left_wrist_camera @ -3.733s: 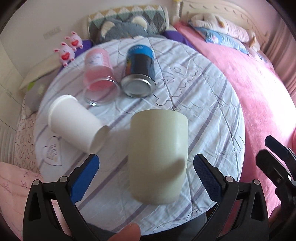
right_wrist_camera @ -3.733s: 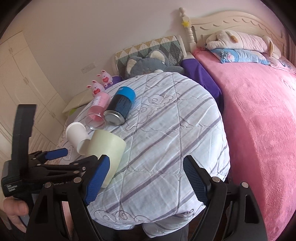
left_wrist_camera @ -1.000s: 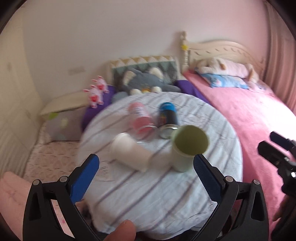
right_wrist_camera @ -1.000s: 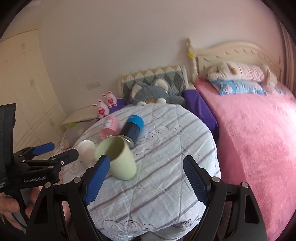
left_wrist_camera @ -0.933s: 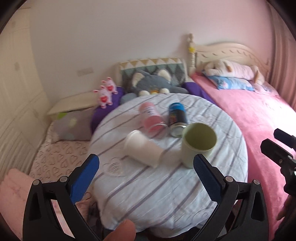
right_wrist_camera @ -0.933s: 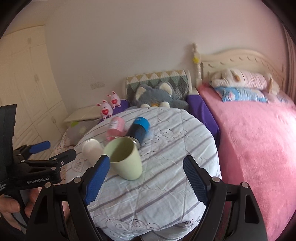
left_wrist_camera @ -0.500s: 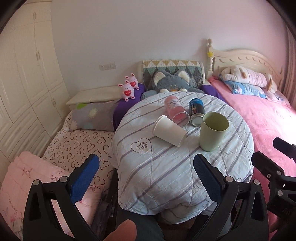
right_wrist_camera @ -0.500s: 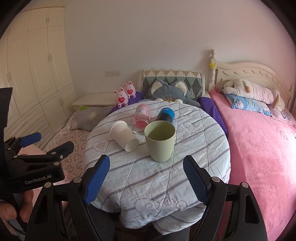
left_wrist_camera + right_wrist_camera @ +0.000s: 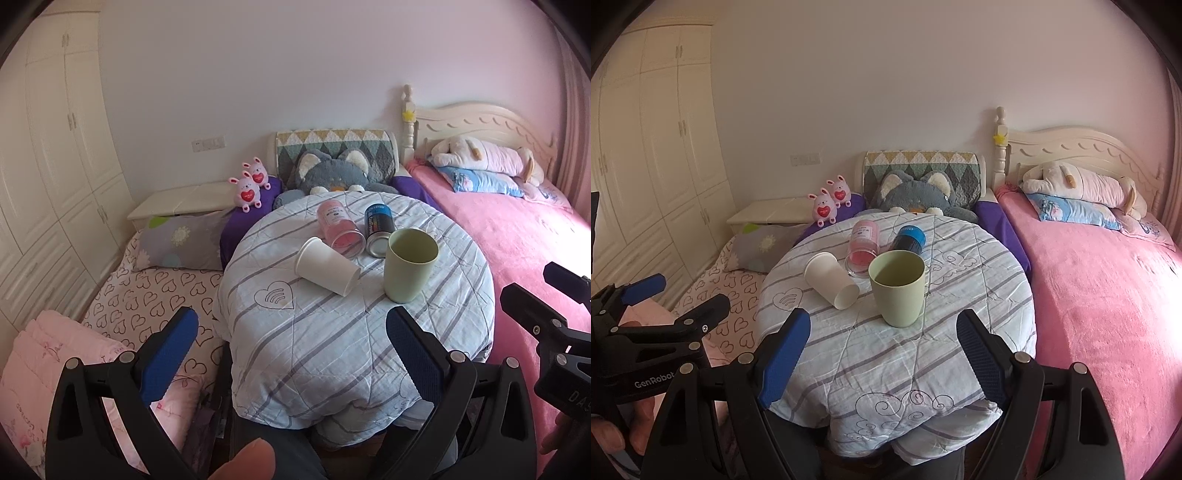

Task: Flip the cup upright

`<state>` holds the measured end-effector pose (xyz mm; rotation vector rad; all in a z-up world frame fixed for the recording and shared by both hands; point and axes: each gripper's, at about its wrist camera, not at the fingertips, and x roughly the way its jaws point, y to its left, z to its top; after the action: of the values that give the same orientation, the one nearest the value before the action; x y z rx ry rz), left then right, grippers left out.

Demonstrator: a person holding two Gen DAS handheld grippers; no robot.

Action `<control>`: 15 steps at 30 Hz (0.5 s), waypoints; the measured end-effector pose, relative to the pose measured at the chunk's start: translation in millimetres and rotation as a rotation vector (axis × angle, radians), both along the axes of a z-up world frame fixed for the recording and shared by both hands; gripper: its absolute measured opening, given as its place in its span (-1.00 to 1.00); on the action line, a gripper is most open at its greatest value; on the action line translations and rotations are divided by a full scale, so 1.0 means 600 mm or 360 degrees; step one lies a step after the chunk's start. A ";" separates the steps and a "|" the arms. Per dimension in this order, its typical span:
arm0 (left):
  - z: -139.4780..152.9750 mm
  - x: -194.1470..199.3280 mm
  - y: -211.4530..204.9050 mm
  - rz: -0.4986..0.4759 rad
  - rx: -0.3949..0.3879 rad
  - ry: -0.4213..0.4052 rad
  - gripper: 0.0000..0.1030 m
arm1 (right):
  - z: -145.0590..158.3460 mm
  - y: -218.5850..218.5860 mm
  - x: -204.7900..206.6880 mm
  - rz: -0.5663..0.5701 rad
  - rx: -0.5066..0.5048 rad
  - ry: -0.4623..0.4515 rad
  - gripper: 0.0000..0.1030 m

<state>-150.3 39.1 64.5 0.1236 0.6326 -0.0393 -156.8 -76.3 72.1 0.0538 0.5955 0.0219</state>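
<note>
A pale green cup (image 9: pixel 408 271) (image 9: pixel 898 286) stands upright, mouth up, on the round table with a striped cloth (image 9: pixel 332 332) (image 9: pixel 886 354). A white paper cup (image 9: pixel 327 270) (image 9: pixel 831 279) lies on its side to its left. A pink clear cup (image 9: pixel 339 228) (image 9: pixel 862 243) and a blue can (image 9: pixel 377 229) (image 9: pixel 908 238) lie on their sides behind. My left gripper (image 9: pixel 291 358) is open and empty, well back from the table. My right gripper (image 9: pixel 882 350) is open and empty, also held back.
A pink bed (image 9: pixel 1108 295) with plush toys runs along the right. A low mattress with heart print (image 9: pixel 147 291) and folded pink bedding (image 9: pixel 37 354) lie left of the table. Cushions and a grey plush (image 9: pixel 332 173) sit behind it. Wardrobes line the left wall.
The green cup lay inverted between the left fingers 3.7 s ago; it now stands upright on the table. Both grippers have pulled back and away from the table.
</note>
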 end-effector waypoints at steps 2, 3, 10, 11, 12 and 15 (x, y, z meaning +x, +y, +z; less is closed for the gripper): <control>0.000 -0.001 0.000 0.0001 0.0002 -0.0004 0.99 | 0.002 -0.001 -0.003 -0.0008 -0.0006 -0.0007 0.61; 0.000 0.000 0.000 0.0001 0.0004 -0.0002 0.99 | 0.002 -0.001 -0.003 -0.0013 -0.0008 -0.0010 0.61; 0.002 -0.005 0.001 0.0003 0.0006 -0.0008 0.99 | 0.001 0.002 -0.006 -0.0008 -0.0001 -0.0008 0.61; 0.002 -0.005 0.002 0.0003 0.0005 -0.0008 0.99 | 0.001 0.001 -0.007 -0.0007 0.0000 -0.0007 0.61; 0.002 -0.006 0.001 0.0001 0.0004 -0.0010 0.99 | 0.000 0.002 -0.006 -0.0008 0.0001 -0.0007 0.61; 0.005 -0.007 0.002 -0.0002 0.0001 -0.0007 0.99 | -0.001 0.002 -0.006 -0.0014 0.0000 -0.0005 0.61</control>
<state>-154.6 40.5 67.8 0.1250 0.6278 -0.0402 -160.2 -75.1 71.6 0.0564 0.5923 0.0136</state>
